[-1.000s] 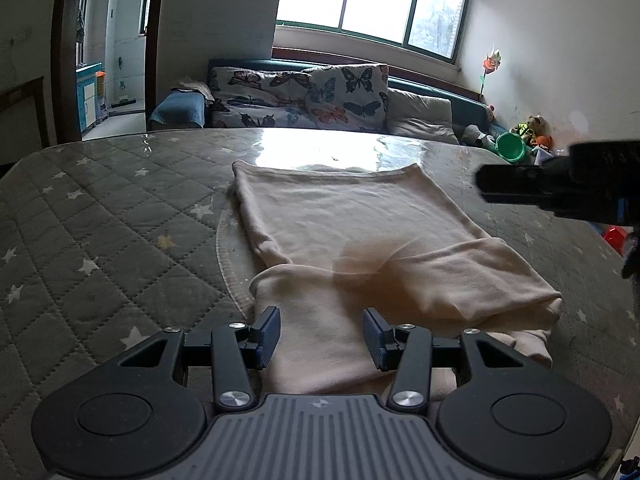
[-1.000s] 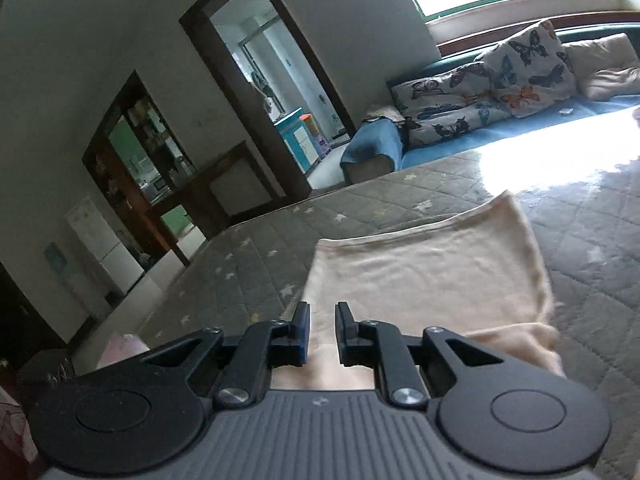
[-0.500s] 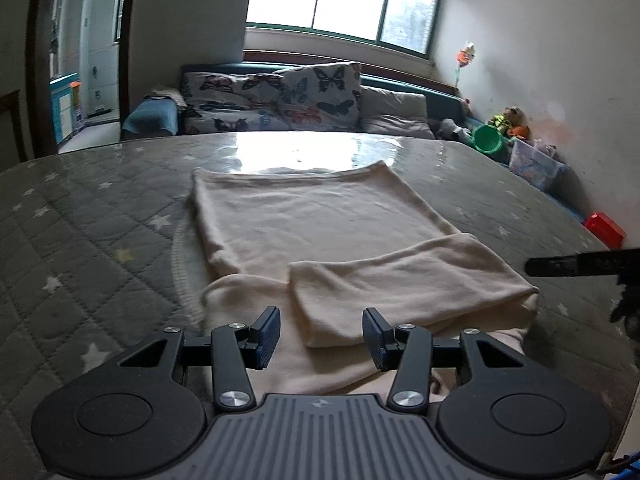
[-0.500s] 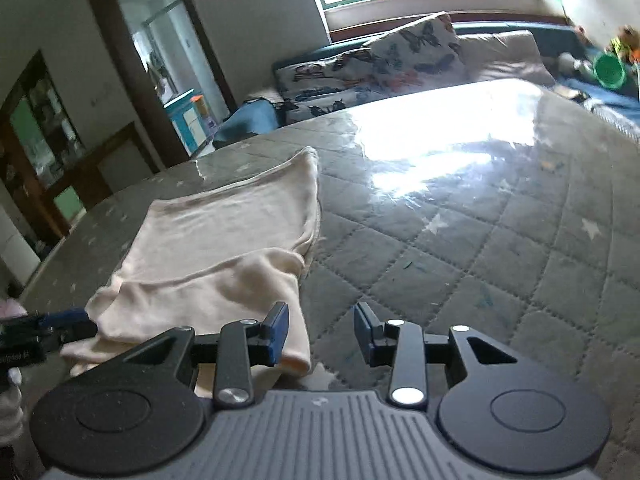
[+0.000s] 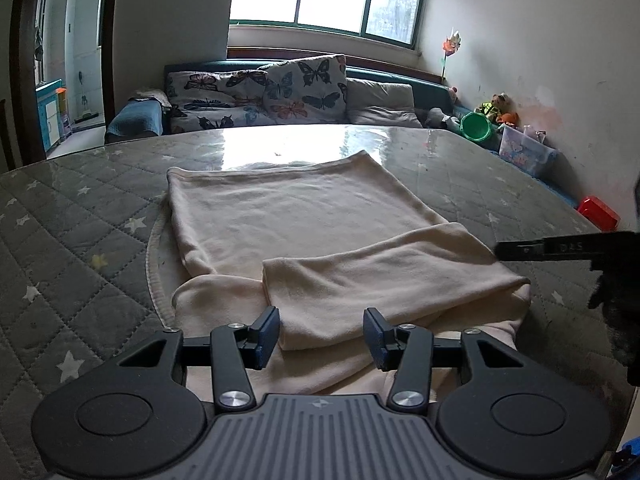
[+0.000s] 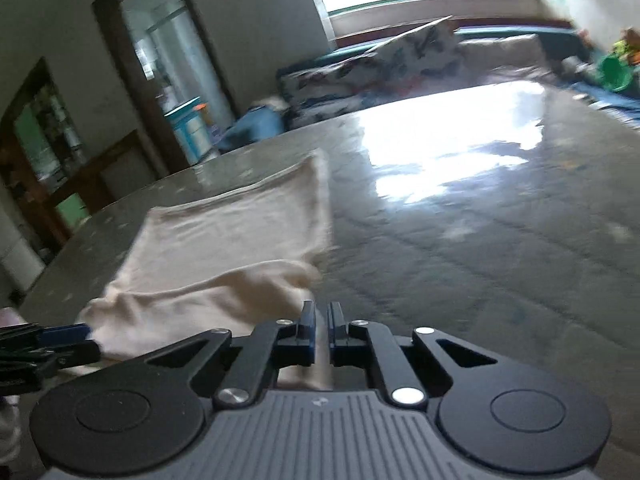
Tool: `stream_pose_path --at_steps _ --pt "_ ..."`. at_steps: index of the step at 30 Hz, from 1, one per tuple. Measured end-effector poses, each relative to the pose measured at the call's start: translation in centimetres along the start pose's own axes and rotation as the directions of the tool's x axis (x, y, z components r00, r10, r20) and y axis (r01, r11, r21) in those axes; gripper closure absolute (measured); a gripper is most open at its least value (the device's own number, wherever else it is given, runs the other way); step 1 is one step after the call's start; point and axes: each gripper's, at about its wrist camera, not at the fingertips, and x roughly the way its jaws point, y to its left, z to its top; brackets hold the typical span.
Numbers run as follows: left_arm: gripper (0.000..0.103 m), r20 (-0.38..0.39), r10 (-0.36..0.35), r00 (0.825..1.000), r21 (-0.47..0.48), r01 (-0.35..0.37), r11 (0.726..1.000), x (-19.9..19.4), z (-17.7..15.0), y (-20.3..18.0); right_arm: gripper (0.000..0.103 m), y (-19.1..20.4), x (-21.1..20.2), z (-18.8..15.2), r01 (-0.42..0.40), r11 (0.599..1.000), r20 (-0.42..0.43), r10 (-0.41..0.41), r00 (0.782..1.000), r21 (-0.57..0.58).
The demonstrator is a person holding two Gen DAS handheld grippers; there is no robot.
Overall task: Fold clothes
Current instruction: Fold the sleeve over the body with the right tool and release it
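Quilted, star-patterned mattress (image 5: 72,216) fills the room's foreground, with a butterfly-cushioned sofa (image 5: 288,96) under the window at twelve o'clock. The cream garment (image 5: 288,216) lies flat at centre, its near sleeve folded across at about five o'clock. The left gripper (image 5: 320,332) hangs released over that fold, jaws apart and gripping nothing. The right gripper (image 6: 321,320) has just clenched; cloth shows between its pads, so it appears to pinch the garment's near right corner, though blur leaves this uncertain. Half a second earlier its jaws stood apart beside the edge, over bare mattress. That likely sets up the next fold, lifting this corner across.
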Motion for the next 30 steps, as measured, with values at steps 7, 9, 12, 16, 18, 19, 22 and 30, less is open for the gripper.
stream_pose_path --at_steps 7,9,12,16,18,19,22,30 --pt "0.05 0.002 -0.008 1.0 0.001 0.008 1.0 0.1 0.0 -0.3 0.082 -0.8 0.1 0.9 -0.063 0.996 0.034 0.061 0.998 0.056" --pt "0.05 0.006 -0.009 1.0 0.002 0.009 1.0 -0.1 0.0 -0.4 0.08 0.1 1.0 1.3 -0.086 0.996 0.029 0.085 0.996 0.031" --pt "0.05 0.012 -0.005 1.0 0.01 0.005 1.0 -0.5 0.0 -0.4 0.067 1.1 2.5 1.4 -0.097 0.995 0.007 0.097 0.995 0.005" --pt "0.05 0.005 0.012 1.0 0.016 -0.012 1.0 -0.7 -0.3 0.0 0.092 0.9 3.4 1.2 0.007 1.0 0.019 -0.007 1.0 0.006" --pt "0.05 -0.01 0.022 1.0 0.003 -0.022 1.0 -0.5 -0.5 0.6 0.093 0.5 3.2 1.0 0.042 0.999 0.023 -0.042 0.999 0.012" --pt "0.05 -0.016 0.026 1.0 -0.003 -0.026 1.0 -0.4 -0.6 0.8 0.093 0.4 3.0 0.9 0.073 0.997 0.029 -0.073 0.997 -0.005" --pt "0.05 -0.024 0.027 0.999 -0.015 -0.028 1.0 -0.3 -0.7 1.3 0.091 -0.3 2.3 1.2 0.088 0.996 0.043 -0.089 0.995 0.006" --pt "0.048 -0.021 0.027 0.999 -0.015 -0.027 1.0 -0.4 -0.7 0.9 0.074 1.1 3.9 2.0 -0.058 0.998 0.025 0.058 0.998 0.019"
